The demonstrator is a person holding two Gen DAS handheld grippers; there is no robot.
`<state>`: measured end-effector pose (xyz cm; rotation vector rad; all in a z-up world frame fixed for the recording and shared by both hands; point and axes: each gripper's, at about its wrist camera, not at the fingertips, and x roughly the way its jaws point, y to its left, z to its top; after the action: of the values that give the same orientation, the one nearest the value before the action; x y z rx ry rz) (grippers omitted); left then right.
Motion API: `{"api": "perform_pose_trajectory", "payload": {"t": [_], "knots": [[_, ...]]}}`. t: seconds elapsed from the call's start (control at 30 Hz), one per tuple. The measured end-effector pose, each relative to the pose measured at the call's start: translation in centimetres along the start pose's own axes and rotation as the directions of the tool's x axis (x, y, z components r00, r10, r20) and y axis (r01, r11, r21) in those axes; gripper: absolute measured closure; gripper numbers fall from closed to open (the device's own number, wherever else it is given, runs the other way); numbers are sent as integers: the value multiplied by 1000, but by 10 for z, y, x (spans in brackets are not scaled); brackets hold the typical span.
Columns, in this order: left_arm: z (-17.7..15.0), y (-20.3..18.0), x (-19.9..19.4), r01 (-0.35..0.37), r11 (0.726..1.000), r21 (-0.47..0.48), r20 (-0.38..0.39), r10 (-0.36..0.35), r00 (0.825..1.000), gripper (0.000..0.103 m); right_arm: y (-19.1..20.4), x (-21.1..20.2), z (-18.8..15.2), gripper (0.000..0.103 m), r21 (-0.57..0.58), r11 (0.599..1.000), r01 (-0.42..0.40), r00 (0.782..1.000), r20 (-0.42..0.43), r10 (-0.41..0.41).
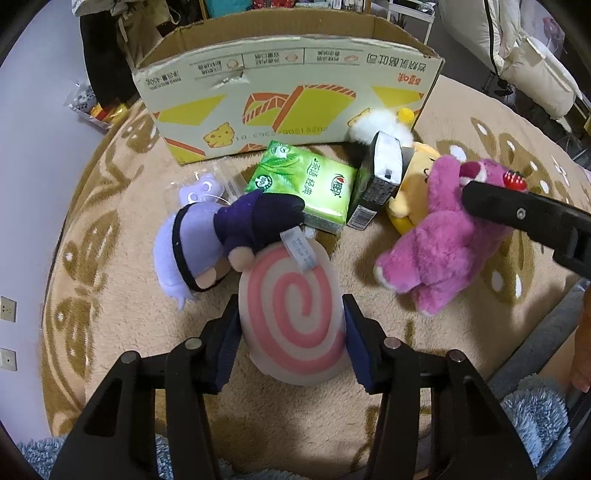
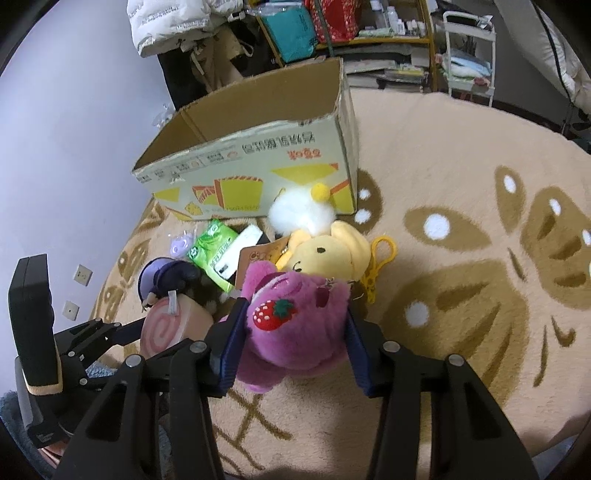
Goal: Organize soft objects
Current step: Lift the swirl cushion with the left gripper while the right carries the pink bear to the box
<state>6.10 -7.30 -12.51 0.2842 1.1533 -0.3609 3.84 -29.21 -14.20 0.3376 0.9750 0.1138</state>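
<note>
My left gripper (image 1: 290,325) is shut on a round pink-and-white swirl cushion (image 1: 295,314) that rests on the rug; both blue pads press its sides. A purple-haired doll (image 1: 221,236) lies against the cushion's far edge. My right gripper (image 2: 293,325) is shut on the pink plush bear (image 2: 295,317), which has a strawberry on it; the same bear (image 1: 443,236) shows at the right of the left wrist view. Behind the bear lie a yellow bear plush (image 2: 325,251) and a white fluffy toy (image 2: 299,212). An open cardboard box (image 1: 288,92) stands beyond them.
A green tissue pack (image 1: 306,184) and a dark carton (image 1: 376,181) lie in front of the box. The beige patterned rug (image 2: 461,258) stretches wide to the right. Shelves and hanging clothes (image 2: 332,33) line the far wall. Blue fuzzy fabric (image 1: 532,417) sits near me.
</note>
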Motion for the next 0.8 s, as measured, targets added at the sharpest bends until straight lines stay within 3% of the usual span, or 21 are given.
{"api": "perform_pose_trajectory", "payload": {"t": [0.23,0.47,0.63,0.8], "knots": [[-4,-1,-20,-15,1000,3,83,15,996,53,1,-24,1,52,-5,1000,22,993,112,-22],[-5,0,-45,-56,998,-10,188,57,981,53,15,-56,-2,52,-72,995,75,960,274,-53],[-9,1,-69,-76,997,-32,286,82,955,53,28,-75,-4,53,-118,985,124,921,384,-70],[-13,5,-92,-90,994,-63,393,107,913,53,39,-87,-7,53,-143,971,190,878,467,-102]]}}
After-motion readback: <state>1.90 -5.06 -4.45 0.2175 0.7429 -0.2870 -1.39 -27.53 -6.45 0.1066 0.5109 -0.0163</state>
